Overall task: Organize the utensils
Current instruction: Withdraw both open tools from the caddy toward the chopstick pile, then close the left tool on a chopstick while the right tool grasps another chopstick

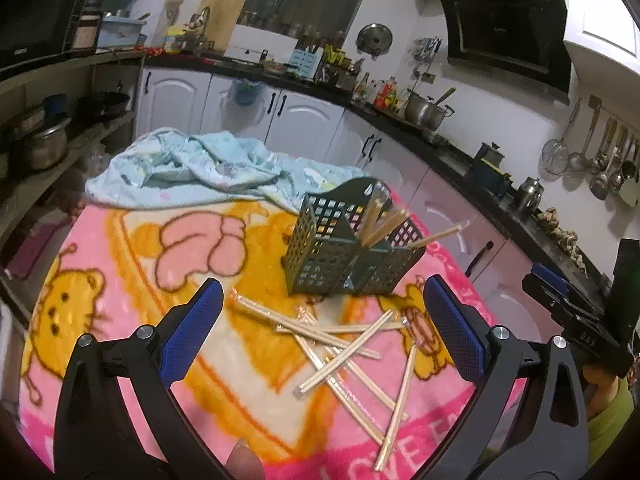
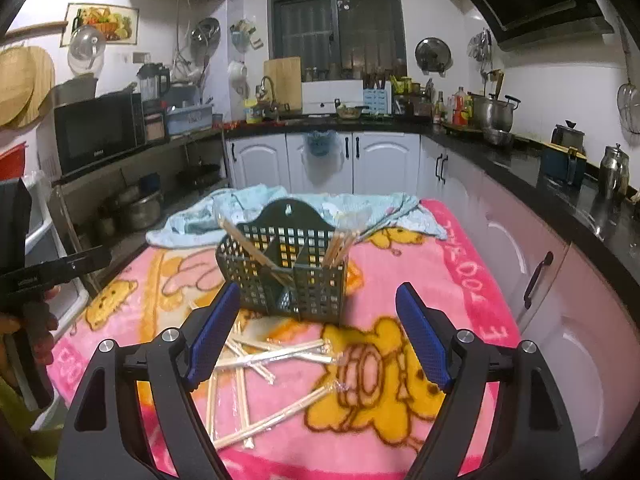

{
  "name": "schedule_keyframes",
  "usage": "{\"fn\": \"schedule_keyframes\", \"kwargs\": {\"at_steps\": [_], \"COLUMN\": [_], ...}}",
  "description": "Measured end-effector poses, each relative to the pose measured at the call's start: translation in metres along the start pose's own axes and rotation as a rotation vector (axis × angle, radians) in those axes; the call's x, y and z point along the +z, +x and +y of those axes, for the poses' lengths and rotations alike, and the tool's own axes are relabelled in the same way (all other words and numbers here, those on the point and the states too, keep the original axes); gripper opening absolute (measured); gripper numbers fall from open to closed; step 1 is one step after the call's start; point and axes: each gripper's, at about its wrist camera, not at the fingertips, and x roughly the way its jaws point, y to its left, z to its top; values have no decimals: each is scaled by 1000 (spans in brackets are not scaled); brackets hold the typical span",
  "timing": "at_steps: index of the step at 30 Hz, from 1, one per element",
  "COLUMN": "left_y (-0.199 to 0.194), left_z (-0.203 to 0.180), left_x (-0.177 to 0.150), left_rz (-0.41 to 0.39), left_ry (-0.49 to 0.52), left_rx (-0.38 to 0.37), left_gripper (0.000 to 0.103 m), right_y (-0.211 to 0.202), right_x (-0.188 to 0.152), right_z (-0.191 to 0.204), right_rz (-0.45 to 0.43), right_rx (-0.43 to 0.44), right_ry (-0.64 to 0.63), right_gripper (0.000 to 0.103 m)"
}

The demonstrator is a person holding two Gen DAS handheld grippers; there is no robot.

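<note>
A dark green perforated utensil basket (image 1: 352, 240) stands on the pink cartoon blanket (image 1: 120, 264); it also shows in the right wrist view (image 2: 286, 264). Several wrapped chopsticks stand in its compartments (image 1: 384, 220) (image 2: 340, 244). Several more wrapped chopsticks (image 1: 340, 344) lie scattered on the blanket in front of the basket, also seen in the right wrist view (image 2: 264, 360). My left gripper (image 1: 324, 320) is open and empty above the loose chopsticks. My right gripper (image 2: 316, 328) is open and empty, just in front of the basket.
A crumpled light blue cloth (image 1: 200, 168) lies behind the basket (image 2: 248, 208). White kitchen cabinets (image 2: 320, 160) and a black counter (image 2: 560, 172) surround the table. The right gripper's body shows at the right edge of the left wrist view (image 1: 580, 312).
</note>
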Motion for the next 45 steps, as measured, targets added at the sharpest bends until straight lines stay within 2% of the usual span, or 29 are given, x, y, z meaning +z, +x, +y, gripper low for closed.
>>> {"fn": "schedule_keyframes", "kwargs": {"at_steps": [21,36,41,45], "left_y": [47,80,96,109], "left_z": [23,41,56,69], "left_x": [-35,-46,-45,-41], "left_rz": [152,195,220,240], "left_ry": [-66,-81,-126,-201], "left_rx": [30,56,54,20], "left_gripper": [92,92,92,91], "right_y": [46,97,114,127], "right_x": [-34,-47,-46,-46], "right_z": [1,-6,-7,-6], "right_rz": [145,236,272,289], "right_rx": [9,42,59,69], "right_ry": [-14,3,0,-14], "right_gripper": [78,76,74,74]}}
